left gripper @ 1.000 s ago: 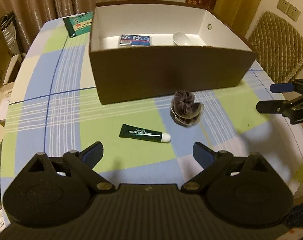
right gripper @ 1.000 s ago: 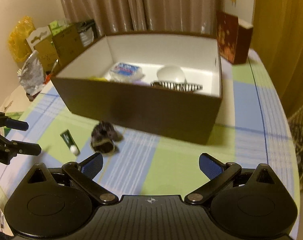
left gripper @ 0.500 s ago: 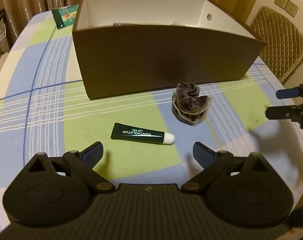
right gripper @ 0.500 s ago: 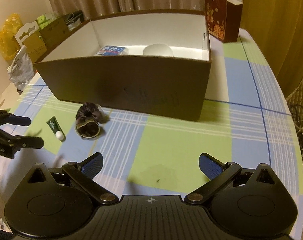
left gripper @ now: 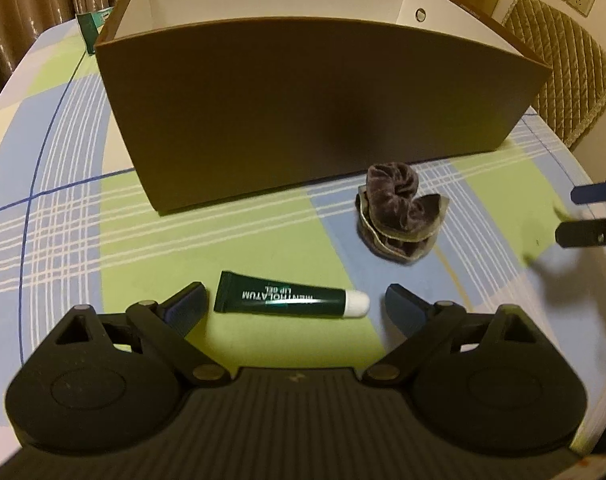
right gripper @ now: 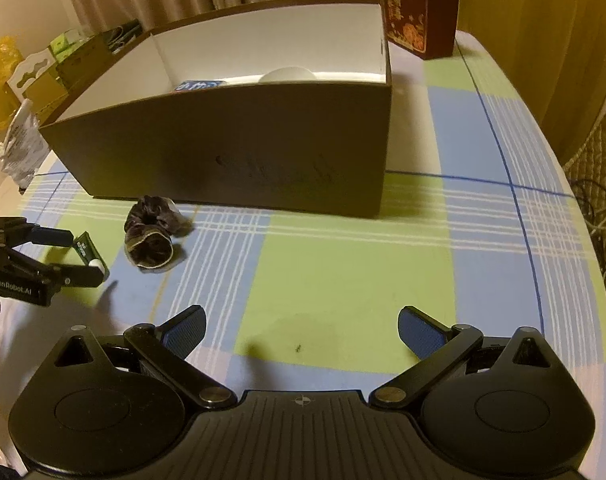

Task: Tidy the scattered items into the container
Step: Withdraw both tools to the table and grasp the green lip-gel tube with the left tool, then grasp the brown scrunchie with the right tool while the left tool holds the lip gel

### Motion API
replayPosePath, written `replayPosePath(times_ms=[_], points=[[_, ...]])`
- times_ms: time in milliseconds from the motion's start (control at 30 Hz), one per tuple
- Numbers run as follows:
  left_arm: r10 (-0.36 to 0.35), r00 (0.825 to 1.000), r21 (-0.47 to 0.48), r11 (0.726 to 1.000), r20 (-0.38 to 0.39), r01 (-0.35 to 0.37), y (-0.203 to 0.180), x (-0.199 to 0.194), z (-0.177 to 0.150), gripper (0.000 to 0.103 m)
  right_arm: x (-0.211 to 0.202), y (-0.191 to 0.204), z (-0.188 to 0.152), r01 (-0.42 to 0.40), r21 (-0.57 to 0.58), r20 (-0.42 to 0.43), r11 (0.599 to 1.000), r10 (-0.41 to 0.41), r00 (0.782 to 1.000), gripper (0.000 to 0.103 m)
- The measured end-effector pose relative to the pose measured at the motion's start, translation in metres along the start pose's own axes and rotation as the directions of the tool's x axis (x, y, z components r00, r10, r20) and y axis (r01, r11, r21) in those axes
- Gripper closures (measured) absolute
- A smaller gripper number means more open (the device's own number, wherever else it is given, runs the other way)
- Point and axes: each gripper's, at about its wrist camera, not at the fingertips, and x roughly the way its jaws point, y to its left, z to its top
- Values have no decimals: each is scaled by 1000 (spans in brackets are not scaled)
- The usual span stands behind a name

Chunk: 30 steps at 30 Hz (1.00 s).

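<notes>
A: Fingers [left gripper: 185, 304] on the left gripper [left gripper: 295, 302] are spread wide, nothing gripped. The dark green lip gel tube with a white cap [left gripper: 289, 300] lies flat on the checked tablecloth [left gripper: 63, 208] between the tips, touching neither that I can tell.

B: Right side?

A: Right gripper [right gripper: 301, 330] is released too, blue pads [right gripper: 421, 332] wide apart over bare cloth, holding nothing. It sits well right of the tube.

B: Other loose item?

A: Dark purple velvet scrunchie on a clear wrapper [left gripper: 399, 214], on the cloth just in front of the box, beyond and right of the tube.

B: Container?

A: Big brown cardboard box with a white interior [right gripper: 239, 140], open top, upright. The right wrist view shows a blue packet [right gripper: 199, 85] and a white round object [right gripper: 289, 75] inside, near the far wall. The near wall hides the rest.
</notes>
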Motion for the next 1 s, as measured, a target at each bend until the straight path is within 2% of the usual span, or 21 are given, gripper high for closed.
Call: replayPosePath(times_ms=[100,167,333,533,733,933,1000], points=[[-2,1000,22,1000,10,2,-1,0,-1,14,1,1,-1,2,2,0,1000,-2,1000,3],[8,1000,46,999,20,-9,-2,-2,-3,22,1,1,-1,0,3,1,1000,0,1000,3],[16,1000,63,998,23,-17,1,-6,-10,22,1,7,0,-13,-9,6,1000,13,1000,3],[101,995,34,994,27,-102,13,-19,-22,22,6,23,3,-58,-54,14,997,59,998,3],[156,988,-76,985,6,-155,44,-36,-36,22,19,54,6,-121,-149,17,981,125,992,4],[167,986,-140,976,-2,-165,53,-45,-50,22,38,92,16,-172,-263,42,949,190,981,23],[168,986,-148,975,-1,-166,52,-46,-52,22,47,102,21,-170,-288,45,942,190,981,39]])
